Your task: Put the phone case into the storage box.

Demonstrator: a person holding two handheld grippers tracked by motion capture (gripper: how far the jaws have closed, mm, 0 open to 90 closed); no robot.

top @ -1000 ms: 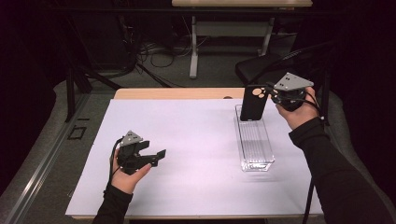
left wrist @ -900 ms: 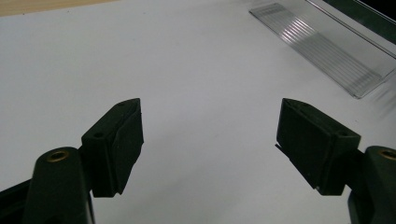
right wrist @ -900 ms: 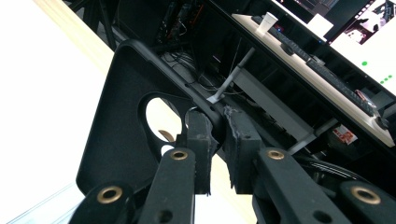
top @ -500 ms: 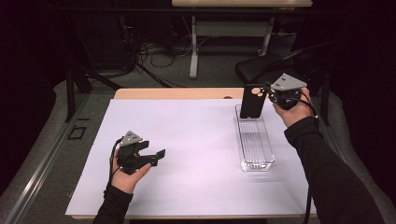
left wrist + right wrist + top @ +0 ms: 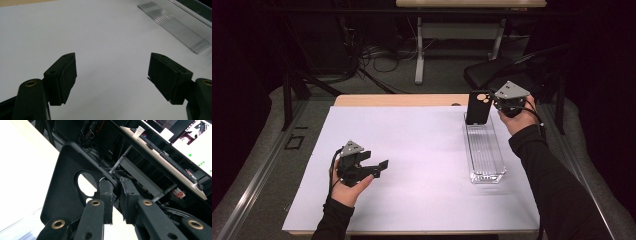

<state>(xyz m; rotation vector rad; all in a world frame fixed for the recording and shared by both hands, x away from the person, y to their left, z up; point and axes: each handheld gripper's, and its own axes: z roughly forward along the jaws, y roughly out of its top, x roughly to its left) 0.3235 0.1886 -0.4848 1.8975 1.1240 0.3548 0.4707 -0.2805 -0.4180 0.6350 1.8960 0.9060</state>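
Above the far end of the clear ribbed tray (image 5: pixel 485 155), the right gripper (image 5: pixel 493 104) pinched the upper edge of an upright black phone case (image 5: pixel 476 109), while the left gripper (image 5: pixel 379 167), jaws spread wide and holding nothing, rested over the white table cover (image 5: pixel 422 150).
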